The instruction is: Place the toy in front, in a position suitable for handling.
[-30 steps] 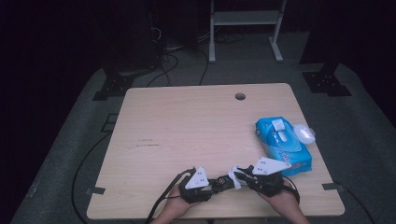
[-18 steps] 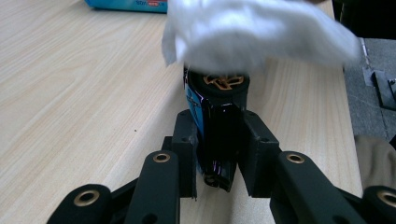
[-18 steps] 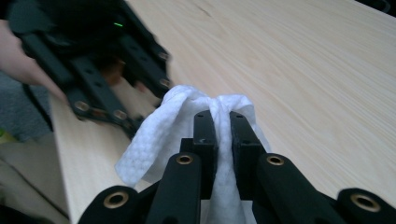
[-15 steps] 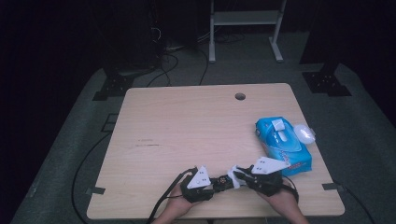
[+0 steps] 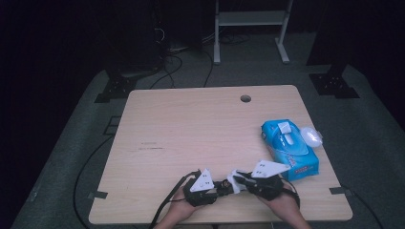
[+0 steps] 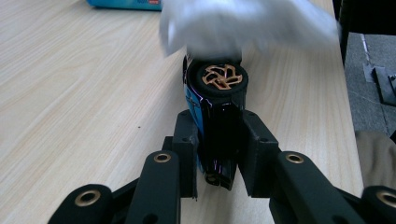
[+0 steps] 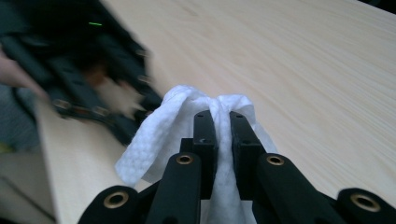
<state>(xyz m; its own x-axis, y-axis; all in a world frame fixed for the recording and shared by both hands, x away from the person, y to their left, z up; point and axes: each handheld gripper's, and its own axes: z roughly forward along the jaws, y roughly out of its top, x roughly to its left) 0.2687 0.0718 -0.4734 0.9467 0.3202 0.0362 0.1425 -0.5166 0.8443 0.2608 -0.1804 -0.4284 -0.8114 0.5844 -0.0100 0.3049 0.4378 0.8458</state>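
Wipe (image 7: 187, 116) is clamped between the jaws of the right hand-held gripper (image 7: 223, 122), bunched over the jaw tips at centre frame in the right gripper view. In the high view it appears as a small white patch (image 5: 234, 177) at lower centre, near the front edge of the surface (image 5: 191, 124).

Left hand-held gripper (image 6: 219, 135) is clamped on a small dark cylindrical item (image 6: 219, 93) with a gold-patterned end face, at centre frame of the left gripper view. What the item is cannot be told. The wipe, blurred, lies across the top of that frame, right at the item's far end.

Risks, as judged:
- Slip of the item. It is narrow and glossy; sideways pressure from wiping could twist it in the jaws or push it out.
- Loss of the wipe. Only a fold is pinched; dragging it hard across the item could pull it free.
- Collision. The two grippers work tip to tip, so a misjudged stroke could knock jaw against jaw.
- Drop off the edge. Work sits close to the front edge of the surface; anything released may fall to the floor.

Wipe pack (image 5: 289, 148) lies at right of the high view, well apart from the work.
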